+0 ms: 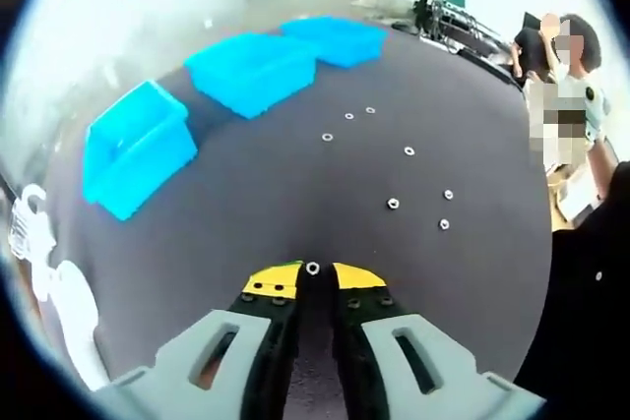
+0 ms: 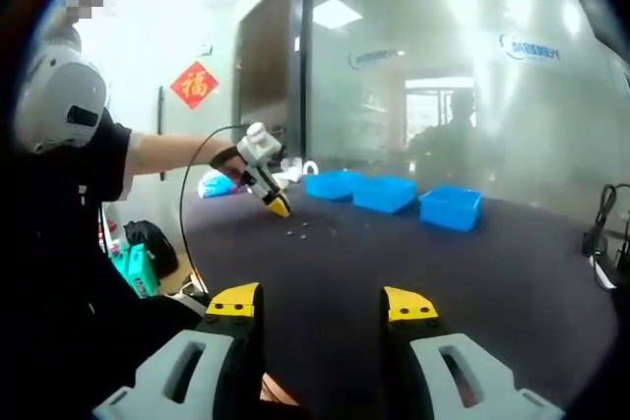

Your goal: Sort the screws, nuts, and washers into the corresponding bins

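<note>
Dark table [image 1: 246, 204], three blue bins [image 1: 251, 71] upper left. Left gripper [image 1: 313, 272] jaws clenched on what looks like a small nut [image 1: 313, 268]; light, stiff, slippery, best pinched across flats. Loose pieces [image 1: 393, 204] right of centre. Right gripper [image 2: 322, 304] jaws released, empty.

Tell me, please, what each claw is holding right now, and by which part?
The left claw is shut on a small nut, pinched at its sides between the yellow tips. The right claw is open and holds nothing.

Three bins [image 1: 251, 71] lie beyond scattered nuts [image 1: 393, 204].
</note>
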